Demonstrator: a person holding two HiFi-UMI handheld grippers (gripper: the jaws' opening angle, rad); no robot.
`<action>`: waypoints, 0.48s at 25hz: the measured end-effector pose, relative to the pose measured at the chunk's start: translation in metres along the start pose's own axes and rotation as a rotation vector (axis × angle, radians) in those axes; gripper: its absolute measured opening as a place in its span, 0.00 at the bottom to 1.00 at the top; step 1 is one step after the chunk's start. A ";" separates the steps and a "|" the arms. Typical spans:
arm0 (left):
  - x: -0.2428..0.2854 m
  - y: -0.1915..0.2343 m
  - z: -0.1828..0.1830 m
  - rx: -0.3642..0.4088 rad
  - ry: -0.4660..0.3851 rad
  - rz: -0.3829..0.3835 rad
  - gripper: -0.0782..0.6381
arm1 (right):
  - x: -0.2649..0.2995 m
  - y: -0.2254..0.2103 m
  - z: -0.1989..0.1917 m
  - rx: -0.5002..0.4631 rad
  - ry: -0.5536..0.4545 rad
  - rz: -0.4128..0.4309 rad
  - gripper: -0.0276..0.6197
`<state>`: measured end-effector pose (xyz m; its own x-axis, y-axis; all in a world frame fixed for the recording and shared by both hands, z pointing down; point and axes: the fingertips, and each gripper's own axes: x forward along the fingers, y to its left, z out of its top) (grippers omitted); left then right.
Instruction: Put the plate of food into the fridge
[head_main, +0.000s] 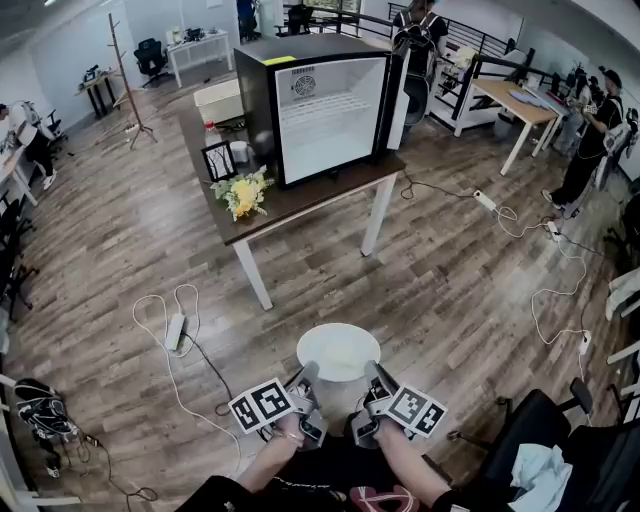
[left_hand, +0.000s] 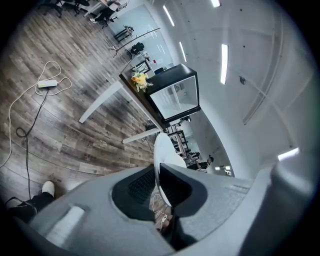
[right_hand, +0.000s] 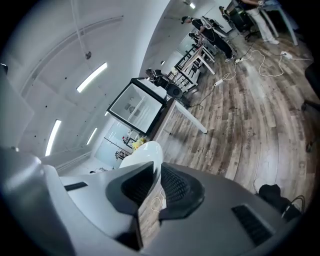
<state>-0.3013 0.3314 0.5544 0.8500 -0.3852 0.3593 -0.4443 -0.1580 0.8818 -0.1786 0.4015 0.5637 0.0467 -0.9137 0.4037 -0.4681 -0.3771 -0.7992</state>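
A white plate (head_main: 338, 352) with pale food on it hangs level in front of me, above the wood floor. My left gripper (head_main: 306, 379) is shut on its near left rim and my right gripper (head_main: 376, 378) on its near right rim. In the left gripper view the plate (left_hand: 163, 150) shows edge-on, pinched between the pads of the left gripper (left_hand: 156, 176). The right gripper view has the plate (right_hand: 144, 152) clamped likewise by the right gripper (right_hand: 155, 173). The black mini fridge (head_main: 320, 105) stands on a table (head_main: 300, 203) some way ahead, its door (head_main: 397, 92) swung open to the right.
Yellow flowers (head_main: 240, 193) and small items sit on the table's left end. A power strip with cable (head_main: 175, 330) lies on the floor at my left. A dark chair with a cloth (head_main: 545, 450) stands at my right. People stand at the room's edges.
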 end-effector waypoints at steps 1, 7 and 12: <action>-0.002 0.001 0.001 0.003 0.002 -0.001 0.15 | 0.000 0.002 -0.002 0.002 -0.005 0.002 0.13; -0.004 0.002 0.005 0.010 0.004 -0.006 0.15 | 0.001 0.005 -0.005 0.003 -0.018 0.000 0.13; 0.010 0.004 0.012 0.002 -0.013 0.005 0.15 | 0.016 0.002 0.004 -0.006 0.000 0.006 0.13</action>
<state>-0.2976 0.3163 0.5579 0.8442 -0.3973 0.3599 -0.4492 -0.1579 0.8793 -0.1748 0.3857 0.5670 0.0437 -0.9159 0.3990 -0.4733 -0.3707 -0.7991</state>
